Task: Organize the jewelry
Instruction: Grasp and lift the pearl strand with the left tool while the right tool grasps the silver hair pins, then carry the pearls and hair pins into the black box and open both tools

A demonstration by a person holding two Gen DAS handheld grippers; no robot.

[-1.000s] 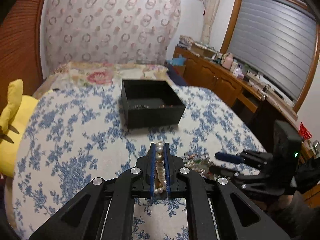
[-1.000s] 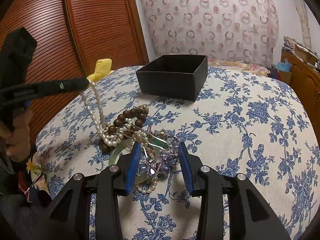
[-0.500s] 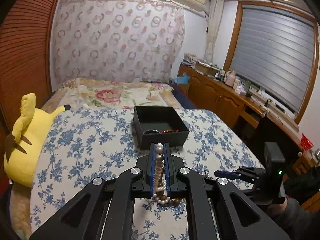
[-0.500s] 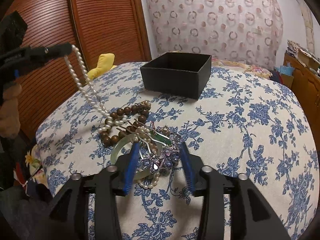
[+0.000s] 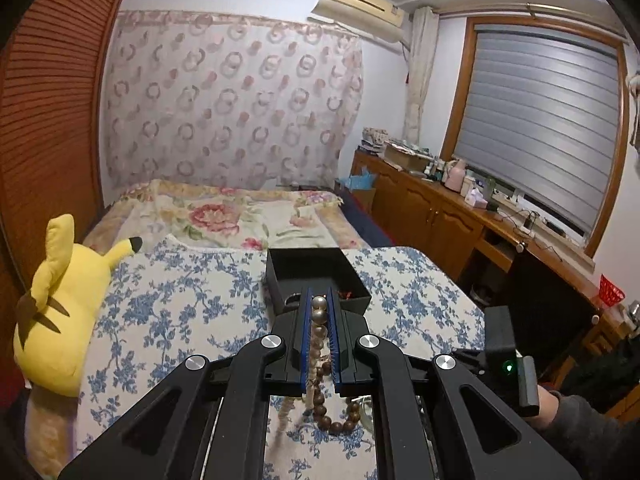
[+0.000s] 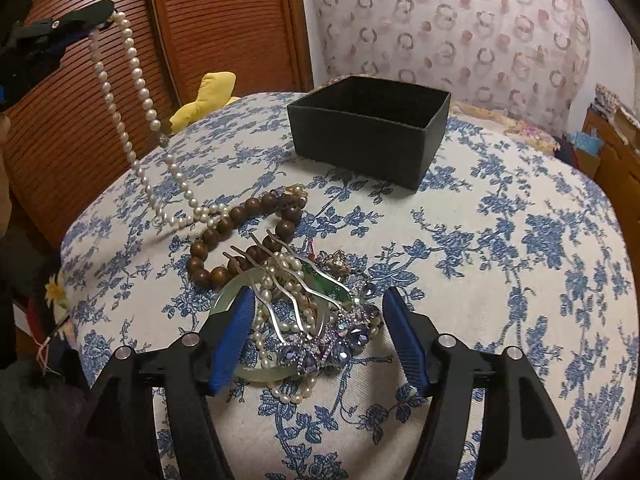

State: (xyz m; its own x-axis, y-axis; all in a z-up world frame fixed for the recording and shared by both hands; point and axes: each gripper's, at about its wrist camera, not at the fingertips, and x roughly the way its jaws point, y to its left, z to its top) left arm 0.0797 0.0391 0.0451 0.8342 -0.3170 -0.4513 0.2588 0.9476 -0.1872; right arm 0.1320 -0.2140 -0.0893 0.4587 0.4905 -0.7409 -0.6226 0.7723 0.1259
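Observation:
My left gripper [image 5: 320, 304] is shut on a white pearl necklace [image 5: 319, 322]. In the right wrist view that gripper [image 6: 106, 14] is raised at the upper left and the necklace [image 6: 138, 76] hangs from it, its lower end still resting on the jewelry pile. My right gripper [image 6: 318, 308] is open low over the pile: a brown wooden bead bracelet [image 6: 224, 236], a silver hair comb [image 6: 288, 292] with purple stones, a pale green bangle [image 6: 228, 292] and more pearls. An open black box [image 6: 366, 130] stands behind the pile; it also shows in the left wrist view [image 5: 316, 280].
The jewelry lies on a blue-flowered cloth [image 6: 520, 240] over a bed. A yellow plush toy [image 5: 60, 312] lies at the left edge. A wooden slatted wardrobe [image 6: 224, 32] stands on the left. A wooden desk [image 5: 460, 216] runs along the right under the window.
My left gripper has risen steadily, drawing the pearl necklace up out of the pile. My right gripper has opened wider over the pile.

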